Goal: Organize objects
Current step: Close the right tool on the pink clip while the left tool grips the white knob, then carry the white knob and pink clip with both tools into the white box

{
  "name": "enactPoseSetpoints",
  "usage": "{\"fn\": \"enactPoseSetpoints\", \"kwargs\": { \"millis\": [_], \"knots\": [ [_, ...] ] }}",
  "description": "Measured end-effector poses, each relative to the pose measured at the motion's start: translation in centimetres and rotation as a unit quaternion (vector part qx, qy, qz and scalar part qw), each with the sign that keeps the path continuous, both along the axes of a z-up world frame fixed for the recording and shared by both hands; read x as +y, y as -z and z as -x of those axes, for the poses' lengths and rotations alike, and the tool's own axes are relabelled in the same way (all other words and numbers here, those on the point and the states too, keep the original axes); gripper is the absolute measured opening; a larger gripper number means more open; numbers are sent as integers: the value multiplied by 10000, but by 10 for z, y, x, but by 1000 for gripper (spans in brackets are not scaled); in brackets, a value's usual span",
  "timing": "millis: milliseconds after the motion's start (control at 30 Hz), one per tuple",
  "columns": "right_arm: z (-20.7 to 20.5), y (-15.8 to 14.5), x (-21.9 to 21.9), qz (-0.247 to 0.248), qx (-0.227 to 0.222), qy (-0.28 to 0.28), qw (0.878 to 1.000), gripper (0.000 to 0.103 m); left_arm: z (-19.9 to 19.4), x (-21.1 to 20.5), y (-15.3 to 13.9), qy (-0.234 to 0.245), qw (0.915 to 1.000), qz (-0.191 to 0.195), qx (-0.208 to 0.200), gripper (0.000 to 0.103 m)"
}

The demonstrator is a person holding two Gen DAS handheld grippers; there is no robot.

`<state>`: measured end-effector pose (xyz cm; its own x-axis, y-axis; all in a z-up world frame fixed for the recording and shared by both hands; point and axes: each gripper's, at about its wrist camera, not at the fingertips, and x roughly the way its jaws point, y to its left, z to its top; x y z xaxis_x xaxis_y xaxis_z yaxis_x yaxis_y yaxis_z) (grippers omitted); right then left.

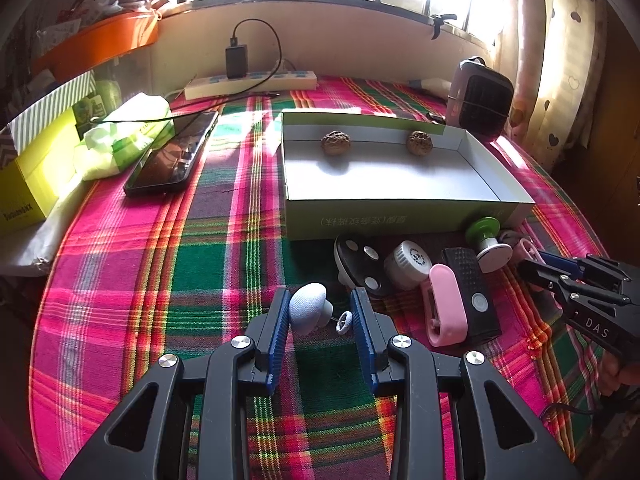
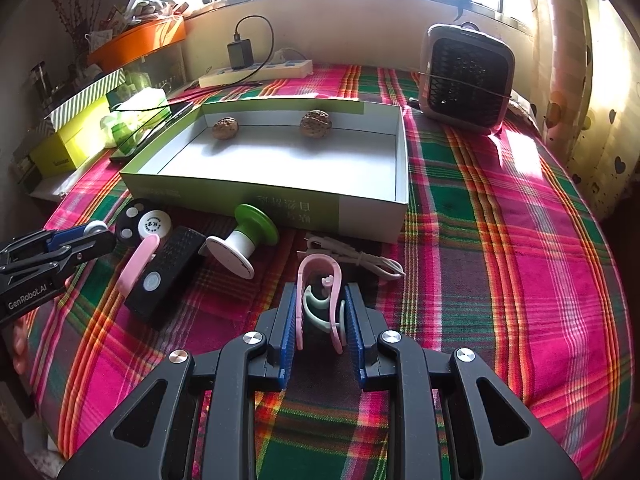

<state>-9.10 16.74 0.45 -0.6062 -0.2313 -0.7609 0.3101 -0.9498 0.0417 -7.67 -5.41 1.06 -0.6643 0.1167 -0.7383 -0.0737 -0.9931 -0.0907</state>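
While your left gripper (image 1: 320, 312) stands open around the grey knob (image 1: 307, 307), its stem pointing right, your right gripper (image 2: 320, 312) pinches the pink clip (image 2: 319, 280), so the box (image 2: 372, 206) lying straight ahead is nearer that hand.

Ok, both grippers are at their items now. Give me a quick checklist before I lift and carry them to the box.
1. Left gripper around the pale blue knob: the knob sits between the fingers, but a gap shows on the right side; not ok, not yet gripped.
2. Right gripper on the pink clip: fingers against both its sides; ok.
3. Box has room: only two walnuts along the back wall; ok.
4. Grey cable beside the clip: apart from it or tangled with it; cannot tell.
5. Grippers apart from each other: ok.
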Motion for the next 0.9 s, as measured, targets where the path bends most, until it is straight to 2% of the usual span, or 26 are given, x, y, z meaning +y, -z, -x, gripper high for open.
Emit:
{"fn": "enactPoseSetpoints", "kwargs": {
  "millis": [533, 900],
  "knots": [
    [-2, -25, -4, 227, 237, -92, 9994, 24, 6, 14, -26, 171, 9995, 28, 257, 29],
    [13, -39, -8, 284, 338, -61, 9990, 24, 24, 25, -39, 367, 9987, -24, 363, 29]
  ]
}}
